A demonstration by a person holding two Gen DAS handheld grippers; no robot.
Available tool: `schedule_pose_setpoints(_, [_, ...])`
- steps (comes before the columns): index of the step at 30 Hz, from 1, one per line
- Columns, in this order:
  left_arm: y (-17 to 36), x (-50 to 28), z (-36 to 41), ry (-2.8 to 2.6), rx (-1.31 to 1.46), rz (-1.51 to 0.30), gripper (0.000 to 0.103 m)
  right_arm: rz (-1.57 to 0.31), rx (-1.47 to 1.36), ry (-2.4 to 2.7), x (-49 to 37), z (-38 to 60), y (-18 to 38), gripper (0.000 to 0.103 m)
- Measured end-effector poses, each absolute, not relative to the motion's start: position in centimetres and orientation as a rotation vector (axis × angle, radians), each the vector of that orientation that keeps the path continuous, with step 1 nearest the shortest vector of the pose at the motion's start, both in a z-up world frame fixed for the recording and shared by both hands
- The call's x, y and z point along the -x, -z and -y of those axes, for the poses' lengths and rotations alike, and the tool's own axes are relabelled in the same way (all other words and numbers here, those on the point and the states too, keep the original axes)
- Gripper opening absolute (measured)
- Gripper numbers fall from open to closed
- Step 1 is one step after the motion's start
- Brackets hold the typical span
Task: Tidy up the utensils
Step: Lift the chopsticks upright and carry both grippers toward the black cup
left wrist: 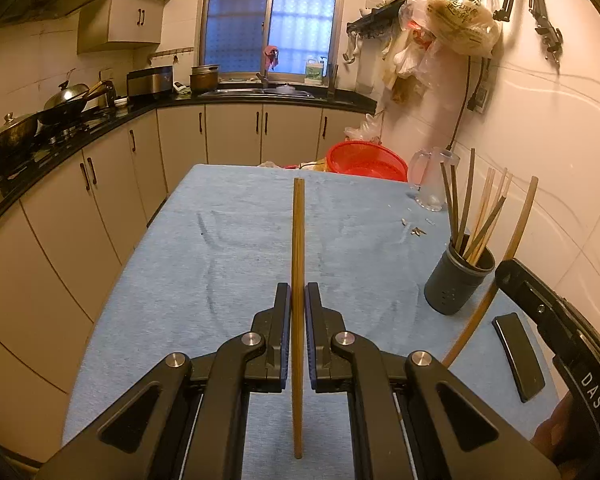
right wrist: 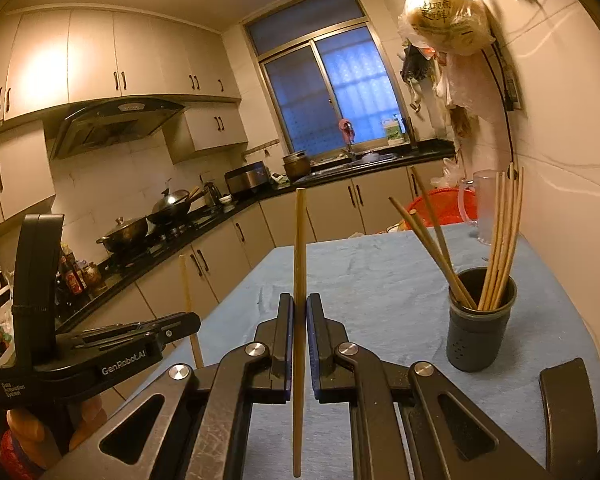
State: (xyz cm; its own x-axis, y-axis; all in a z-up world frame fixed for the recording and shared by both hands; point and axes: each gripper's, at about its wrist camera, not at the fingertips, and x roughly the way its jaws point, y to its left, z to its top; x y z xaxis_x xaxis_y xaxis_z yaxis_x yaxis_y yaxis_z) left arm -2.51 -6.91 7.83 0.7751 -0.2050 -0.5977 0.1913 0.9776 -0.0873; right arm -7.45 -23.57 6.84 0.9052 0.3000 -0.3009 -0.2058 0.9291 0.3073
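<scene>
My left gripper (left wrist: 298, 287) is shut on a brown chopstick (left wrist: 298, 220) that stands nearly upright above the blue-clothed table (left wrist: 228, 264). A dark grey holder (left wrist: 459, 280) with several chopsticks stands on the table to the right. Beside it, my right gripper (left wrist: 509, 268) comes in from the right edge with a pale chopstick (left wrist: 521, 220). In the right wrist view, my right gripper (right wrist: 299, 299) is shut on that chopstick (right wrist: 299, 240), held upright to the left of the holder (right wrist: 480, 332). The left gripper (right wrist: 192, 322) shows at the left with its chopstick (right wrist: 185, 280).
A flat black object (left wrist: 518, 356) lies near the table's right front edge. A red colander (left wrist: 366, 160) and a glass jug (left wrist: 432, 180) stand at the far end. Small scraps (left wrist: 416, 230) lie near the jug. Counters with pans (left wrist: 60, 104) run along the left.
</scene>
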Motion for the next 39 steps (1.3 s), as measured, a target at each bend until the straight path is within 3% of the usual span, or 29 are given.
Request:
schedule_pose_setpoints(21, [-9.0, 2.3, 8.6, 0.257, 0.016, -0.645, 0.007, -0.304, -0.333, -0.184, 8.9, 28.5, -7.7, 0.007])
schedule_pose_setpoints(39, [-13.7, 2.0, 13.7, 0.416, -0.002, -0.599, 0.007, -0.200, -0.328, -0.040, 11.3, 34.9, -10.5, 0.007])
